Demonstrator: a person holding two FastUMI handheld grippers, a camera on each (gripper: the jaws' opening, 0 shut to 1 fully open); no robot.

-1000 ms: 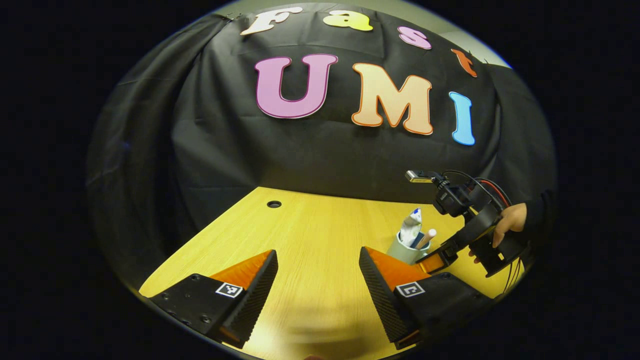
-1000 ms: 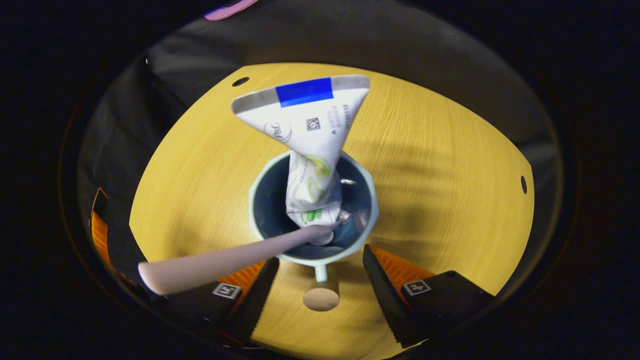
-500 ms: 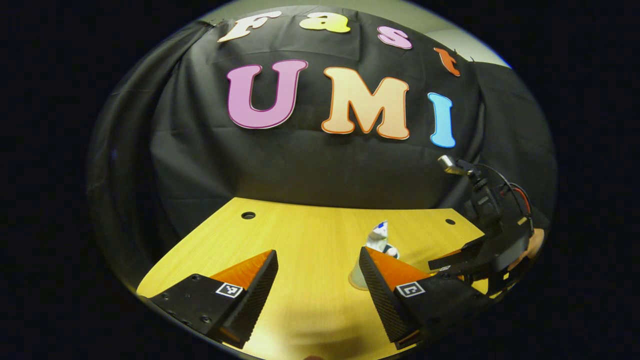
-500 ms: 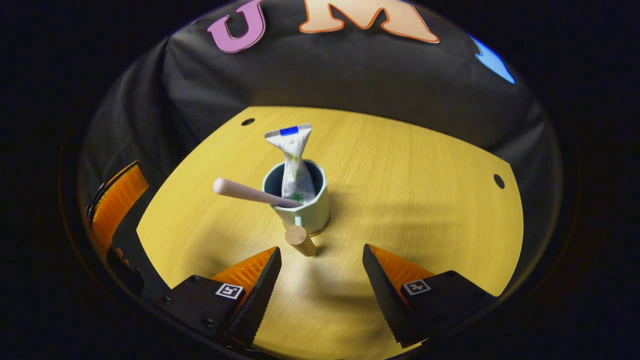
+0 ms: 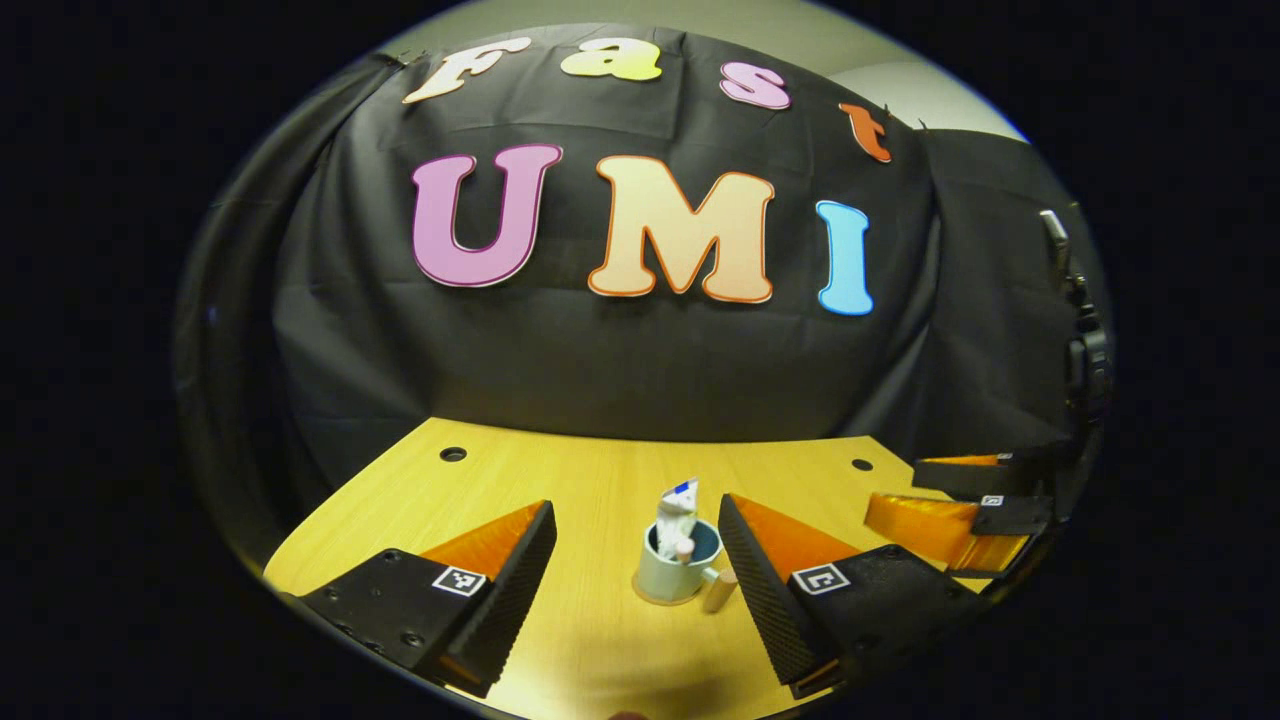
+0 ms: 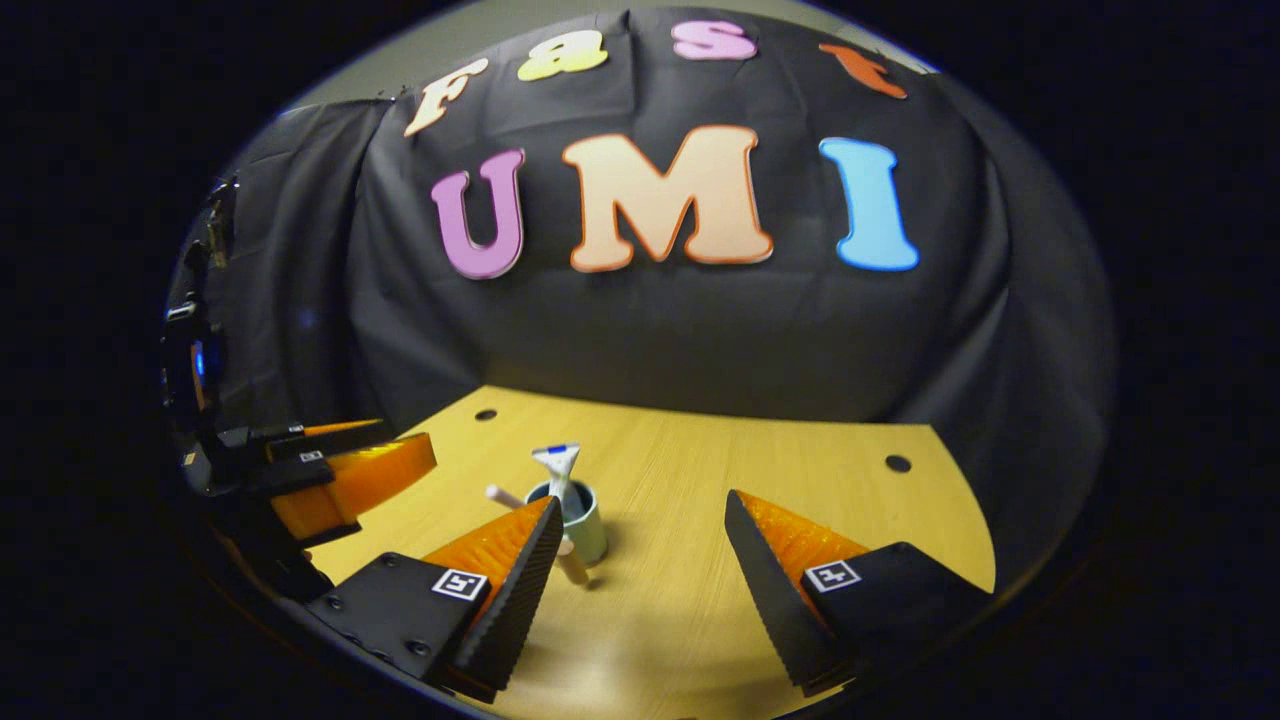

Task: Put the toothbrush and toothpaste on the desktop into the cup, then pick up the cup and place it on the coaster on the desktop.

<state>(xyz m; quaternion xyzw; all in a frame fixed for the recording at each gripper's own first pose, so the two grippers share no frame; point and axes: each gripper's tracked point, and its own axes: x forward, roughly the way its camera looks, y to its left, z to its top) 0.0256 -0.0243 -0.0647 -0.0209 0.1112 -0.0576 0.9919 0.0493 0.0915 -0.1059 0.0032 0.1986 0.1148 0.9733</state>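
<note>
- 2 items, the toothpaste [image 5: 677,508] and the toothbrush [image 5: 685,548], were seen standing inside the cup [image 5: 672,577] on the counter [image 5: 560,480].
- A thin brown disc, seemingly the coaster, was glimpsed under the cup's base.
- The left tool [image 5: 637,555] was held wide open above the counter, nothing gripped.
- The right tool [image 6: 640,548] was likewise spread wide, the cup just beyond its left finger.
</note>
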